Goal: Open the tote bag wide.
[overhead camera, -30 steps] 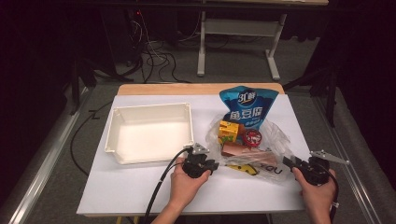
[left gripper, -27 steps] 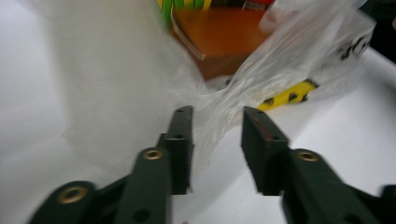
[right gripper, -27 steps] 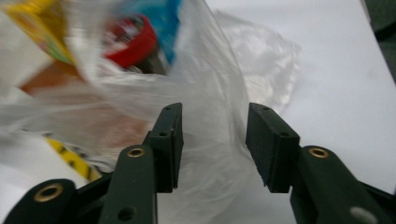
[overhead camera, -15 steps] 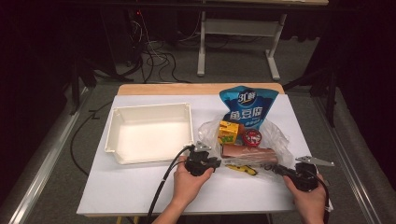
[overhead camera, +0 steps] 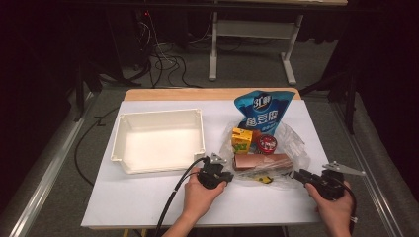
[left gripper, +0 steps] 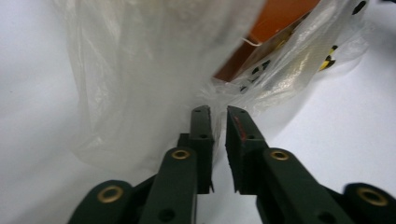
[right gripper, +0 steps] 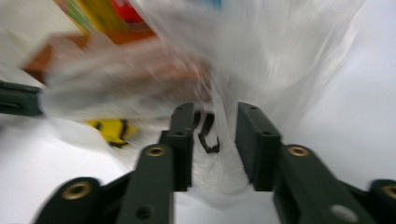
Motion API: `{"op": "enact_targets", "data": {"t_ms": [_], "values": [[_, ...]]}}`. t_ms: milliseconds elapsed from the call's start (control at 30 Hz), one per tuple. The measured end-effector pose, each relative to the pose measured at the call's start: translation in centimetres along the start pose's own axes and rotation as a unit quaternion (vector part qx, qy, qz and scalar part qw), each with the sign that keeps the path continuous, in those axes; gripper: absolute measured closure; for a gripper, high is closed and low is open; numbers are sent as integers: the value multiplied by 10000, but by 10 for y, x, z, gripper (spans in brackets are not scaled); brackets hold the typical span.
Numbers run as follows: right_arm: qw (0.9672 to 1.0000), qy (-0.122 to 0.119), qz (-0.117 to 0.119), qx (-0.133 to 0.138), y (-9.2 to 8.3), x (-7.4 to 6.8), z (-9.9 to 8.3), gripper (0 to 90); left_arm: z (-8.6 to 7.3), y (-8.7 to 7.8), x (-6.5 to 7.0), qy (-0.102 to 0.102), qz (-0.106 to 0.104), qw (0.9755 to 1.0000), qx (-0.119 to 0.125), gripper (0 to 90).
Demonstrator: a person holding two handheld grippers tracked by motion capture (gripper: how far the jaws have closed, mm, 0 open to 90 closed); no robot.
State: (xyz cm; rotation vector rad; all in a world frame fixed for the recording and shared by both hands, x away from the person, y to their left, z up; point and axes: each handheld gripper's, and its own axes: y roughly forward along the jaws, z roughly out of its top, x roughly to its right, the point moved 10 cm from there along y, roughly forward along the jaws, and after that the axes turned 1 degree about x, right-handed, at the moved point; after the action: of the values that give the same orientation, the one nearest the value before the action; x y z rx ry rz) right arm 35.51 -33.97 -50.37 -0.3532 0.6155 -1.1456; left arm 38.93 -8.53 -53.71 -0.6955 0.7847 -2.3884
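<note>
Lying on a white table sheet (overhead camera: 148, 202), a clear plastic bag (overhead camera: 291, 148) holds the goods at the right half of the table, with both grippers working at its near edge.

Item 1: clear plastic bag, crumpled, roughly at four o'clock from the table's middle in the high view. Inside or against it: a blue snack pouch (overhead camera: 262, 111) standing at the bag's twelve o'clock, a yellow carton (overhead camera: 241, 139) at its ten o'clock, a red round lid (overhead camera: 267, 144) just beside the carton, a brown box (overhead camera: 264, 161) lying flat toward six o'clock, and a small yellow-and-black packet (overhead camera: 264, 178) below the box.

Item 2: left gripper (overhead camera: 223, 174), held in a hand at the bag's eight o'clock corner. Jaws stand nearly together with a narrow gap; they have just been parting a little. In the left gripper view (left gripper: 218, 112) the film lies at the jaw tips, and no film shows inside the gap.

Item 3: right gripper (overhead camera: 296, 174), at the bag's five o'clock edge. In the right gripper view (right gripper: 215, 112) the jaws stand apart with bag film running up between them; they have just been opening. That view is blurred, so the pads probably do not press the film.

Item 4: white tray (overhead camera: 121, 148), at nine o'clock from the bag, well apart from it.
</note>
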Motion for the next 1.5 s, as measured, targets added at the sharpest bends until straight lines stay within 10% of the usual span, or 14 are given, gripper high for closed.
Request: {"op": "enact_targets", "data": {"t_ms": [133, 267, 367, 500, 833, 1300, 1400, 1500], "values": [[9977, 57, -39, 669, -16, -1, 30, 501, 9, -9, 2, -36, -77, 9996, 284, 662], [9990, -69, -245, 366, 12, -5, 37, 381, 22, -9, 8, -552, -97, 9959, 706, 534], [9998, 154, -122, -104, 35, -10, 22, 549, 11, -3, 7, -115, -145, 9996, 201, 522], [9993, 230, -249, 184, 24, -5, 23, 890, -3, 5, 8, 30, -177, 9995, -255, 809], [9945, 270, -778, -646, 21, 27, -9, 900, -7, 8, 8, -62, -226, 9991, -353, 900], [9883, 210, -1444, -441, 18, 70, -13, 900, -12, -1, -2, 20, 133, 9995, -271, 897], [9813, 229, -1844, -506, 10, 78, -14, 900, -13, -4, -4, -90, 208, 9996, -194, 900], [9866, 427, -1553, -258, 4, 79, -11, 776, -13, -9, 1, 36, 275, 9995, -136, 813]]}}
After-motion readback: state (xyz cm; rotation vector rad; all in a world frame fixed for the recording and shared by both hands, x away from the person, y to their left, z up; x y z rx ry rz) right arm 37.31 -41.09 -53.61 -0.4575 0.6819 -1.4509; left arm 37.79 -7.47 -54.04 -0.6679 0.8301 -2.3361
